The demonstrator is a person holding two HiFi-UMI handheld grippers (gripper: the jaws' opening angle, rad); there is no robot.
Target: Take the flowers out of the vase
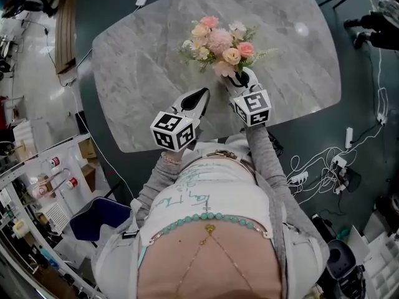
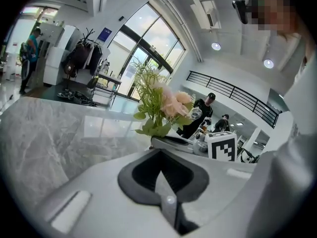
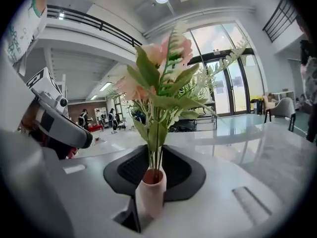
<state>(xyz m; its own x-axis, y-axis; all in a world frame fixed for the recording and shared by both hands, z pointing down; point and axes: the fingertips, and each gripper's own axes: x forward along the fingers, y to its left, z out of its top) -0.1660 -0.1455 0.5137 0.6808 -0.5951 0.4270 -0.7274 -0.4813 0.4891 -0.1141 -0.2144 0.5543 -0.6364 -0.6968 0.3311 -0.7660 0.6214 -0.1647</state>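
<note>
A bunch of pink, peach and white flowers with green leaves stands on the grey marble table. In the right gripper view the stems rise from a small pink vase. My right gripper is shut on that vase, and in the head view its jaws reach under the blooms, which hide the vase. My left gripper hovers just left of it, shut with nothing held. From the left gripper view, the flowers and the right gripper lie straight ahead.
The table's near edge runs just behind both grippers. Cables and a power strip lie on the floor at the right. Shelves and a blue chair stand at the left. People stand far off in the room.
</note>
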